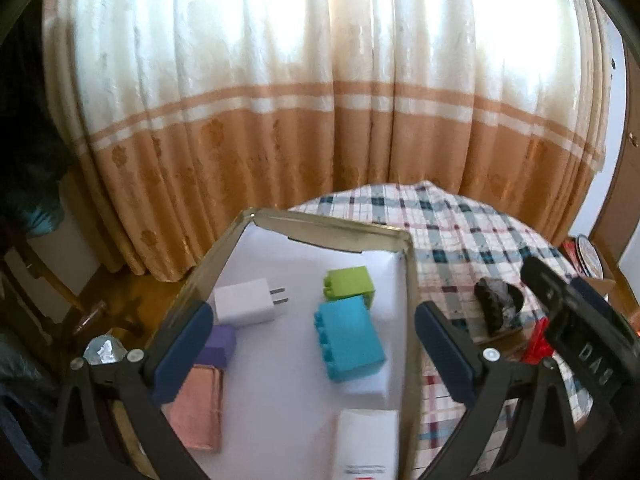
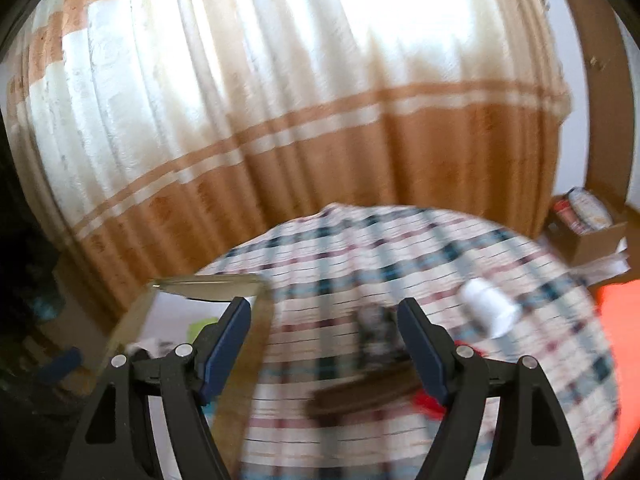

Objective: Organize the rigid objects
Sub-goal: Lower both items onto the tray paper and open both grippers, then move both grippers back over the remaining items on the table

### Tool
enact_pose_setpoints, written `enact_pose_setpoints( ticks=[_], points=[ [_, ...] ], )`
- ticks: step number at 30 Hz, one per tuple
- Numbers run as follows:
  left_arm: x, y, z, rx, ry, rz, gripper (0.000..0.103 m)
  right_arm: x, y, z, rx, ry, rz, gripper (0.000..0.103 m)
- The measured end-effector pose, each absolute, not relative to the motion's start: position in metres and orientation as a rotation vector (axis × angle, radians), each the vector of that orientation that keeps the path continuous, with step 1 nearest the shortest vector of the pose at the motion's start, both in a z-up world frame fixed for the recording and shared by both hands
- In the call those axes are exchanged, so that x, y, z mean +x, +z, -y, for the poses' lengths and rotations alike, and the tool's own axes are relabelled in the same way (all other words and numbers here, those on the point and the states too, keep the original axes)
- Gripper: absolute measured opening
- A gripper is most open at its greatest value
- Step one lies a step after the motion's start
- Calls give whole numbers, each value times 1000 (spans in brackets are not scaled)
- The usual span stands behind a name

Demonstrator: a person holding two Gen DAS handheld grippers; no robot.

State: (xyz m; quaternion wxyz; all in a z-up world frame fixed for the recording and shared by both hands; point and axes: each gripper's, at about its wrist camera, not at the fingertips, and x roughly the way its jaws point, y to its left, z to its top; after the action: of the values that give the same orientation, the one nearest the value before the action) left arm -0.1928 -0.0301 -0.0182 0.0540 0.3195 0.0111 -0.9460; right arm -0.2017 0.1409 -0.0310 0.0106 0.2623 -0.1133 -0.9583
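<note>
A metal tin [image 1: 408, 280] lined in white holds a white charger plug [image 1: 250, 300], a green block [image 1: 352, 284], a blue block [image 1: 350, 344], a purple block [image 1: 218, 346], a copper-pink box [image 1: 198, 408] and a white box [image 1: 368, 436]. My left gripper [image 1: 312, 316] hangs open above the tin with nothing between its fingers. On the plaid cloth right of the tin lie a dark lumpy object [image 1: 498, 306] and a red piece [image 1: 538, 344]. My right gripper [image 2: 324, 308] stands open over the cloth. Beyond it, blurred, are the dark object [image 2: 376, 328], a brown flat thing [image 2: 360, 396] and a white cup-like item [image 2: 488, 308].
A plaid cloth [image 1: 460, 232] covers the round table, with an orange and white curtain [image 1: 320, 80] close behind. A cardboard box [image 2: 588, 240] with packets stands at the right. An orange surface [image 2: 620, 340] shows at the right edge. A black tool body [image 1: 580, 332] reaches in beside the red piece.
</note>
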Motion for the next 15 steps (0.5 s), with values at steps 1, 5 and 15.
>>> enact_pose_setpoints(
  ticks=[1, 5, 15],
  points=[
    [-189, -19, 26, 963, -2884, -35, 102, -197, -32, -147, 808, -3016, 337, 78],
    [-182, -25, 3, 971, -2899, 24, 102, -180, -38, -175, 757, -3109, 374, 78],
    [-166, -41, -41, 919, -2945, 94, 102, -160, -50, -213, 708, -3208, 362, 78]
  ],
)
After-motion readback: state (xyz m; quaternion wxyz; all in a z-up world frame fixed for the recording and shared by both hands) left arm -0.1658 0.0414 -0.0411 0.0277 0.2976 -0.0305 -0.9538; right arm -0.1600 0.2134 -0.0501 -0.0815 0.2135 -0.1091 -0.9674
